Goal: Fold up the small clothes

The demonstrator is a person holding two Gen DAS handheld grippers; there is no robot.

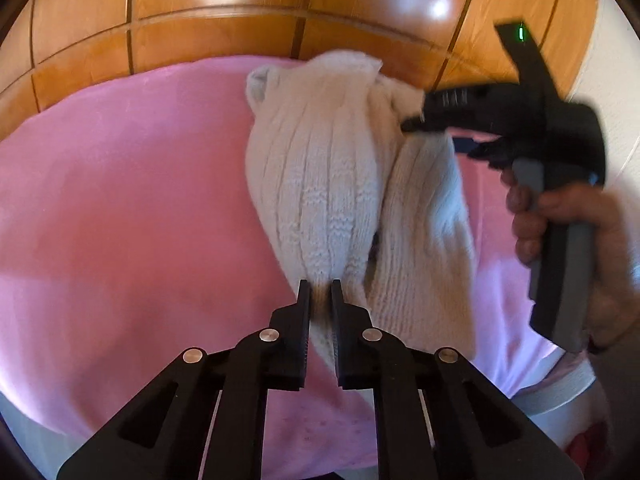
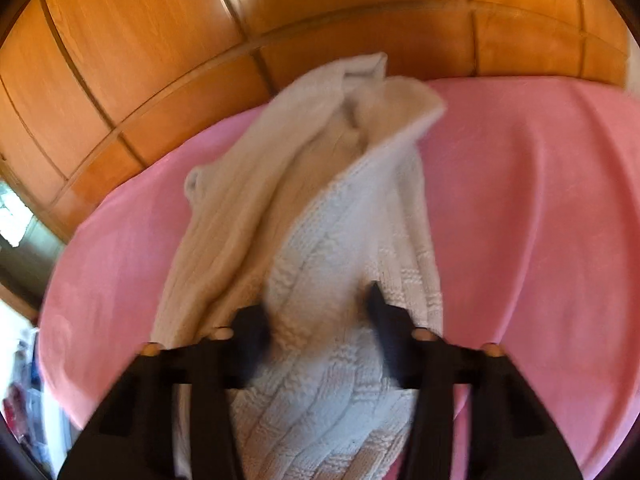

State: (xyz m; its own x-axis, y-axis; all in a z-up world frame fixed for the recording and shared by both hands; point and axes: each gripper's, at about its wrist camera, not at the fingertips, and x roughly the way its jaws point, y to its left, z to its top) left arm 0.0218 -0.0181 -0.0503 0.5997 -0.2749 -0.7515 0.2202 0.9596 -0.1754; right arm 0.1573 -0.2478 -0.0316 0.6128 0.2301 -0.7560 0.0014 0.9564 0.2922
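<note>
My left tongs [image 1: 320,286] are pinched nearly shut on a gathered corner of the knit [image 1: 320,168], a cream ribbed garment lying bunched on the pink cover [image 1: 120,200] in front of the wooden panels [image 1: 200,8]. I took it at the near edge because a firm hold on one end should let me draw the cloth straight. My right tongs [image 2: 320,304] stand at a middling gap with a thick fold of the same knit between the fingers; that view is blurred, so I cannot tell whether the pads are truly pressing on it or only flanking it. From the left view, the right tool reaches in from the side with its tip against the far upper part of the garment, my hand [image 1: 560,216] wrapped round its grip. I judge this to be the start of the fold: the knit is crumpled and doubled on itself, not laid flat, so nothing is neatly folded yet. Two holds set apart would let me lift and spread it. The loose weave could snag or slip from a shallow pinch.
</note>
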